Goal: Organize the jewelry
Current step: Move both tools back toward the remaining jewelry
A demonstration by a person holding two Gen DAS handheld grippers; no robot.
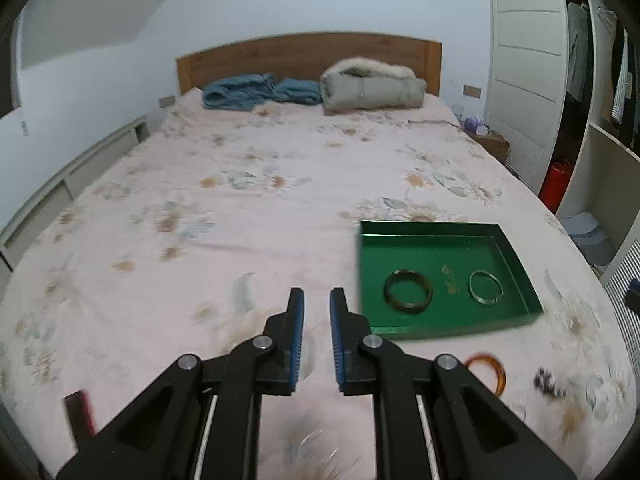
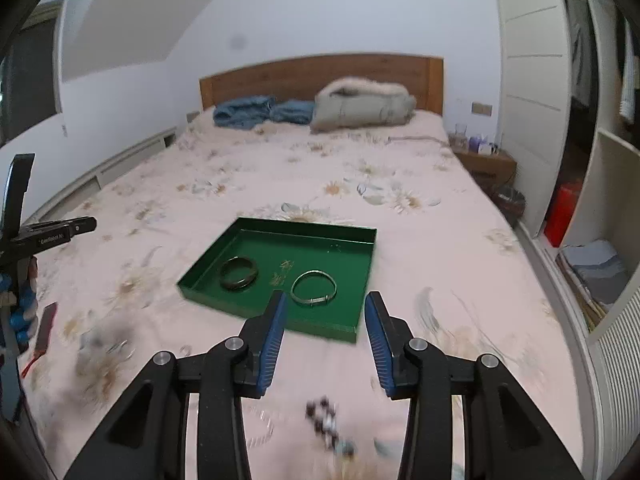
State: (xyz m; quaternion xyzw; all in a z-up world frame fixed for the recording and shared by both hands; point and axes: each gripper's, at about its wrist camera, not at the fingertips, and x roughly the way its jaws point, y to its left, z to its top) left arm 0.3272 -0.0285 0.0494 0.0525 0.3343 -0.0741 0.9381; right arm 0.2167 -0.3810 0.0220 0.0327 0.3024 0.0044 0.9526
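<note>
The shallow green rectangular tray (image 1: 516, 264) sits on the pink floral bedsheet (image 1: 240, 208), and inside it lie two bangles: a dark, thick bangle (image 1: 408, 291) toward the tray's left and a thin silver metal bangle (image 1: 486, 287) to its right, a gold printed emblem (image 1: 450, 278) between them. The left wrist view alone catches an amber translucent bangle (image 1: 490, 370) lying on the sheet just in front of the tray's near edge, and a blurred dark beaded bracelet (image 1: 550, 384) further right of it. The right wrist view shows that beaded bracelet close under its own fingers, well in front of the tray, and only here does the left tool appear, off to the tray's far left with a blue-gloved hand (image 2: 20, 312) around it and a small dark red flat strip (image 2: 44, 326) lying beside. The left gripper (image 1: 317, 304) points down at the sheet left of the tray, jaws a narrow gap apart, nothing between them. The right gripper (image 2: 325, 308) hangs over the tray's near edge, tilted downward, jaws clearly parted and empty, the silver bangle seen just beyond the gap.
</note>
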